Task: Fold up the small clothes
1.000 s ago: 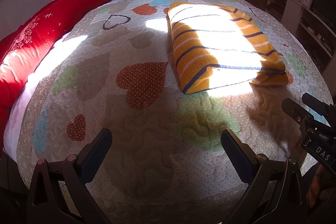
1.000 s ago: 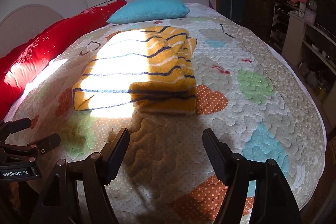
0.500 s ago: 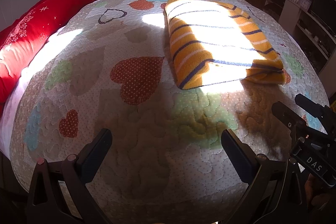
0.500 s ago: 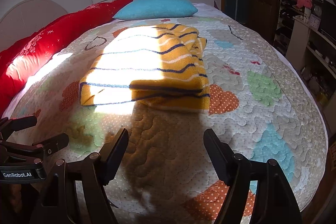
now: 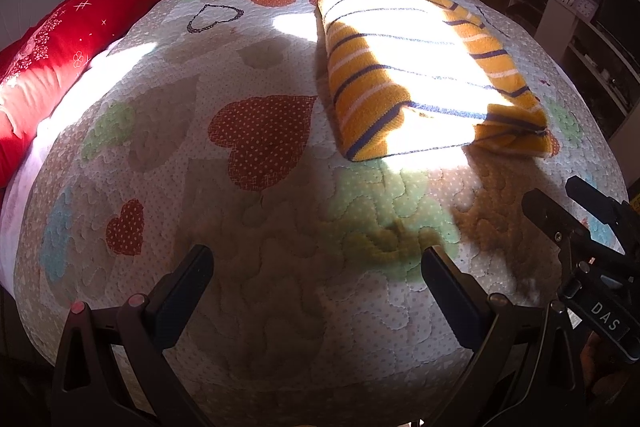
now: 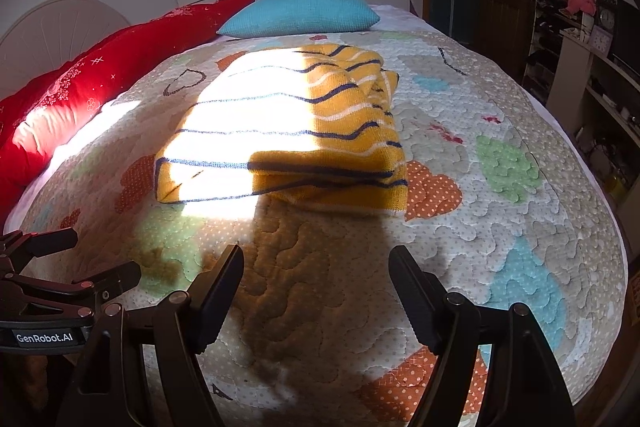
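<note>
Left gripper: fingers spread wide, nothing between them, hanging over bare quilt in the lower centre of the left wrist view. Right gripper: likewise spread and empty, low centre of its own view, over the shaded part of the quilt. Each gripper shows at the edge of the other's view, so the 2 sit side by side at the near edge of the bed. Judged reason: hands are off the cloth because no grasp is called for right now.

Striped sweater: yellow with navy and white stripes, lying on the quilt ahead of both grippers, well apart from them. Upper right in the left view, upper centre in the right view. It lies as a compact rectangle with a doubled layer along its near right edge, half in a sun patch. Looks like the fold is done or nearly so.

Beyond it: blue pillow at the top centre, red bolster along the left side, shelves at the right.

Against 1.0 s ago: sweater shape unchanged. It sits slightly larger and lower in both views, so both grippers seem to have risen or tipped a little. Fingers as wide as before.
</note>
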A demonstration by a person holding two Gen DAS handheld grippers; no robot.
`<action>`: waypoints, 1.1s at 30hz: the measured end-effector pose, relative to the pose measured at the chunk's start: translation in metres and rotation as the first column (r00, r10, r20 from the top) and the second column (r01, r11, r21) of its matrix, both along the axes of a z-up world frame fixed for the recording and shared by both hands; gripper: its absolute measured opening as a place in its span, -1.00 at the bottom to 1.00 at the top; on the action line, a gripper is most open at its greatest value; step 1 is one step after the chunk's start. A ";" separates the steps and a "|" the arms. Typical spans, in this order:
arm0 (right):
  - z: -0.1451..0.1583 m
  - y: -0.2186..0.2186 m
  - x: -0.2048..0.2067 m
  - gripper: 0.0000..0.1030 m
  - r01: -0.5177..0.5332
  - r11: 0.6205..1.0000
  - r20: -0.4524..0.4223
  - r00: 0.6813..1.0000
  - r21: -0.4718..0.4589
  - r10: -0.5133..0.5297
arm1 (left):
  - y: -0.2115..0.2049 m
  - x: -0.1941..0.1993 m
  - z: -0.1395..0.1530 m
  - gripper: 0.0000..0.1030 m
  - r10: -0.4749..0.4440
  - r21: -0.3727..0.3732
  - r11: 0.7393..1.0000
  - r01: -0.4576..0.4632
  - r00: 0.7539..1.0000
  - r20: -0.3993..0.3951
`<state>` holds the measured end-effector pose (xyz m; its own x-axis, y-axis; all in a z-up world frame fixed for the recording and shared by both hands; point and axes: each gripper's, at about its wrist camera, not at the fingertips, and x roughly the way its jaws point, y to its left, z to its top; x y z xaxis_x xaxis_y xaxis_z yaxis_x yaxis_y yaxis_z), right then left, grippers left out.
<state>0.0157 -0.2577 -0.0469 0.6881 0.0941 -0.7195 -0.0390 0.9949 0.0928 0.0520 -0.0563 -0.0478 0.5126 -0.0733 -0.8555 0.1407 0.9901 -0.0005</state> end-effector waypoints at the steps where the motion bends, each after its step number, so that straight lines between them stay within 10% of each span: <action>1: 0.000 0.000 0.000 0.54 -0.001 1.000 0.001 1.000 0.000 0.001 | 0.000 0.000 0.000 1.00 0.000 -0.001 1.000 0.000 1.000 0.000; 33: -0.007 0.006 0.003 0.57 -0.014 1.000 -0.007 1.000 0.006 0.014 | 0.008 0.004 -0.011 1.00 0.011 -0.005 1.000 -0.011 0.999 -0.030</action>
<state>0.0185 -0.2513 -0.0537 0.6813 0.1085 -0.7239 -0.0527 0.9937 0.0994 0.0562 -0.0480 -0.0585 0.4874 -0.0724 -0.8702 0.1296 0.9915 -0.0099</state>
